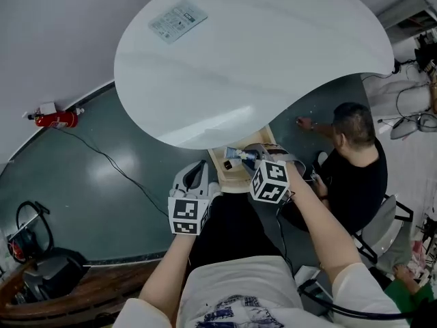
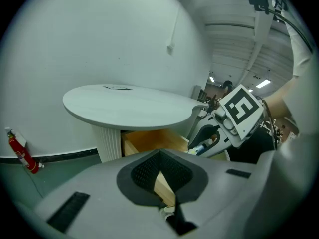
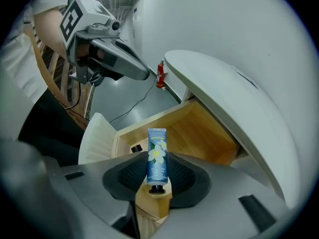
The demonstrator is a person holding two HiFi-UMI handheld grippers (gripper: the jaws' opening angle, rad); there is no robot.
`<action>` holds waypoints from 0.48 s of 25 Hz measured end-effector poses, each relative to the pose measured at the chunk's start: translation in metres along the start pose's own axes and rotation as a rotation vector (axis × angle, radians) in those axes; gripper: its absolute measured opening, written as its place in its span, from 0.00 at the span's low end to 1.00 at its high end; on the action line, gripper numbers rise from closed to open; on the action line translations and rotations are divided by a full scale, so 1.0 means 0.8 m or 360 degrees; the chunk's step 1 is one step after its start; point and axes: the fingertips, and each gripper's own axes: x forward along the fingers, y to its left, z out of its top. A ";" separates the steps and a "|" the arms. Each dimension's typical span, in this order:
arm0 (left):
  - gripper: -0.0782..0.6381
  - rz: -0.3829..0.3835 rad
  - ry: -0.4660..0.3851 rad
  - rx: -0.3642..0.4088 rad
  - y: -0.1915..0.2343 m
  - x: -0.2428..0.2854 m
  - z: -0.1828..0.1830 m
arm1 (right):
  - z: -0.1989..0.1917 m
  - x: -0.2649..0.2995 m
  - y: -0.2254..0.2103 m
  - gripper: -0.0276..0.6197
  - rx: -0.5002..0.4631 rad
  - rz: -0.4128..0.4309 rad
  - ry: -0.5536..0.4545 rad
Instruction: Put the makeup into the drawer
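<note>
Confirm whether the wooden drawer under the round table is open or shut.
Open. The drawer stands pulled out beneath the table, its wooden floor showing in the right gripper view.

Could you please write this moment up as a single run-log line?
right gripper: shut on blue tube, over open drawer | left gripper: shut, empty | blue tube: not yet in drawer

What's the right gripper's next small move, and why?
Probably lower the right gripper a little into the open drawer, then release. Its jaws are clamped on the blue tube, which hangs over the drawer's wooden floor, not yet resting on it.
</note>
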 end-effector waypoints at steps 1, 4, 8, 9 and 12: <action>0.17 0.0004 0.0001 -0.0004 0.003 0.001 -0.003 | 0.000 0.005 -0.001 0.25 -0.0024 0.0013 0.0010; 0.17 0.0015 0.0013 -0.0014 0.010 0.004 -0.011 | -0.003 0.018 0.000 0.25 -0.0092 0.0053 0.0043; 0.17 0.0027 0.0018 -0.0025 0.016 0.011 -0.018 | -0.007 0.035 0.003 0.25 -0.0202 0.0117 0.0087; 0.17 0.0031 0.0018 -0.0027 0.017 0.013 -0.020 | -0.008 0.040 0.003 0.25 -0.0228 0.0132 0.0095; 0.17 0.0041 0.0025 -0.0036 0.021 0.019 -0.026 | -0.010 0.054 0.005 0.25 -0.0279 0.0177 0.0105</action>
